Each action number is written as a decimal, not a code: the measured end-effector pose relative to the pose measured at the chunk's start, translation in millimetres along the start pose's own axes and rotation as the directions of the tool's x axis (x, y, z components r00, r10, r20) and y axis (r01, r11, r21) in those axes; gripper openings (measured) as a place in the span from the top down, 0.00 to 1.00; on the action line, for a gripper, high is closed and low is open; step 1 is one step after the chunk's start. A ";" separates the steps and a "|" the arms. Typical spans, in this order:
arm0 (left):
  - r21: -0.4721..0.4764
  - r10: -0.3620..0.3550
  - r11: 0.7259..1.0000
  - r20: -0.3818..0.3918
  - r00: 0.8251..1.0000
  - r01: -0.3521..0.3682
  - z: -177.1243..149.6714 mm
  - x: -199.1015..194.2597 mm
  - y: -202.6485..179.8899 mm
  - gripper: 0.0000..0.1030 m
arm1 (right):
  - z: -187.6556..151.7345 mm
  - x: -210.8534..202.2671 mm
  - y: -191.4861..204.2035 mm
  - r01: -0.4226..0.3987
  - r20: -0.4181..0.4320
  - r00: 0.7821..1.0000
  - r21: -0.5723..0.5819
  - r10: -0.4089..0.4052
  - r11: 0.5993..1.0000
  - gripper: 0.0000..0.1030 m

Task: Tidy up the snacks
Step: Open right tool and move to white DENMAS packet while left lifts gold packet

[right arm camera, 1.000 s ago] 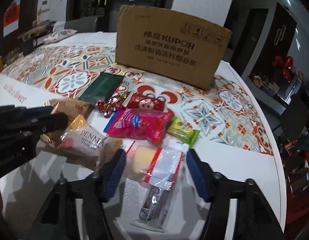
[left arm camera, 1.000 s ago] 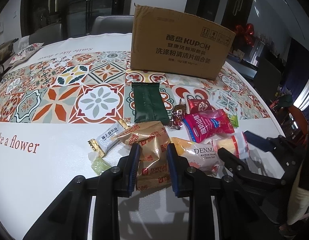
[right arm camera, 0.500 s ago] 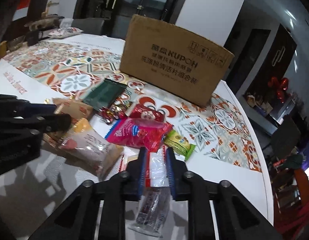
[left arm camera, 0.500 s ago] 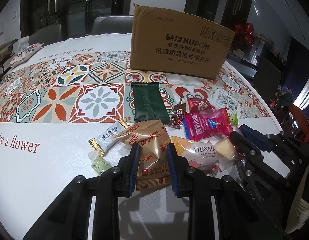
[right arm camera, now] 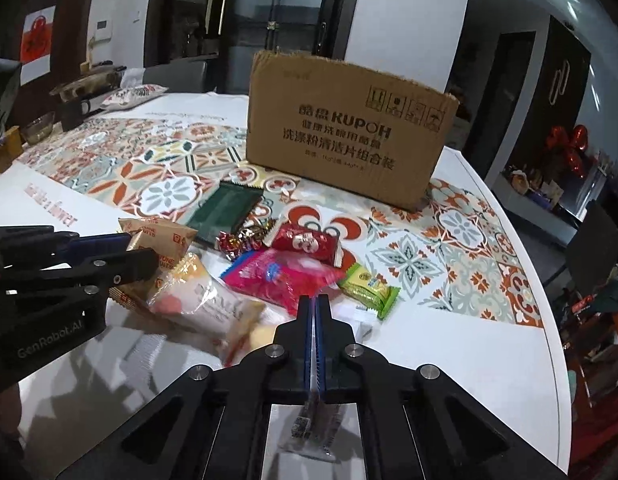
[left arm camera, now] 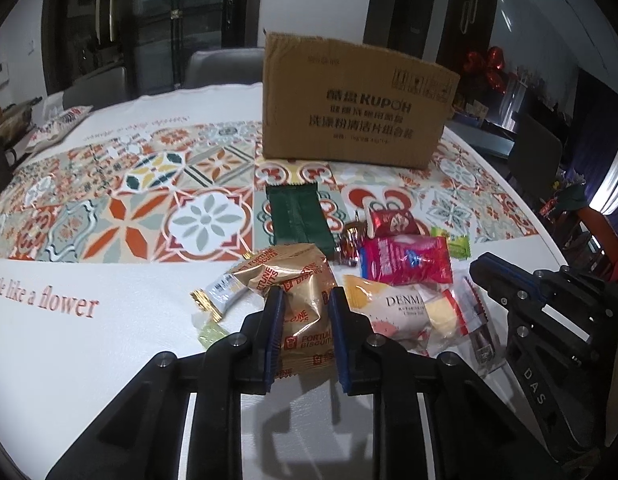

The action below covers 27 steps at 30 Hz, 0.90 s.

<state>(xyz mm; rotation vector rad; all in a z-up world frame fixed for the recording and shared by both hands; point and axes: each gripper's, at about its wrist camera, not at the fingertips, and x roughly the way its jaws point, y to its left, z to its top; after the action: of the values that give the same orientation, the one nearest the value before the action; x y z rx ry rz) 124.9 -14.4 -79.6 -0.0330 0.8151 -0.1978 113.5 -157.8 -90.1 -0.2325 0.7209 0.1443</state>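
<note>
A crinkled gold foil "Fortune Biscuits" packet (left arm camera: pixel 299 304) is gripped between the blue pads of the left hand-held gripper (left arm camera: pixel 305 334), whose jaws have just been closing further on it, at the near end of a cluster of snacks on the tabletop (left arm camera: pixel 89 360). A clear plastic packet with a red stripe (left arm camera: pixel 467 320) is clenched in the right hand-held gripper (right arm camera: pixel 315 340), its jaws pressed together on the film, the wrapper's lower end seen hanging beneath them in the right wrist view. Between the two packets a white "Denmark" pastry bag (left arm camera: pixel 389 312) is seen, touching the gold one. Just behind are laid a pink-red snack bag (left arm camera: pixel 405 260), a red foil sweet packet (right arm camera: pixel 305 242), a small green bar (right arm camera: pixel 367 288) and a dark green flat sachet (left arm camera: pixel 299 216). Further back, a brown cardboard box printed "KUPOH" (left arm camera: pixel 357 108) is stood on the patterned tile-print tablecloth (left arm camera: pixel 129 208).
</note>
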 end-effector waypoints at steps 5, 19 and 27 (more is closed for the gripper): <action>0.006 0.012 1.000 0.040 0.999 -0.012 5.0 -15.6 -2.1 0.78 | 5.6 -13.3 -1.0 -0.009 0.037 0.999 0.005 0.008 1.000 0.98; 0.040 0.013 0.999 0.042 0.999 -0.015 -11.1 -28.3 -8.6 0.79 | -10.4 -20.7 -0.6 -0.177 0.016 0.984 0.022 0.177 0.984 0.43; -0.006 0.028 1.000 0.042 0.999 -0.027 -14.3 -30.8 4.7 0.79 | -10.0 -4.2 15.9 -0.273 -0.041 0.961 0.014 0.273 0.962 0.41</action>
<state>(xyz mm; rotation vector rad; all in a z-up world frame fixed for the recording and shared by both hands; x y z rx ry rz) 94.7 -3.3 -67.8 -0.0311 0.7740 -0.1683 100.6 -145.2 -97.1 -0.1270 0.7942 0.4005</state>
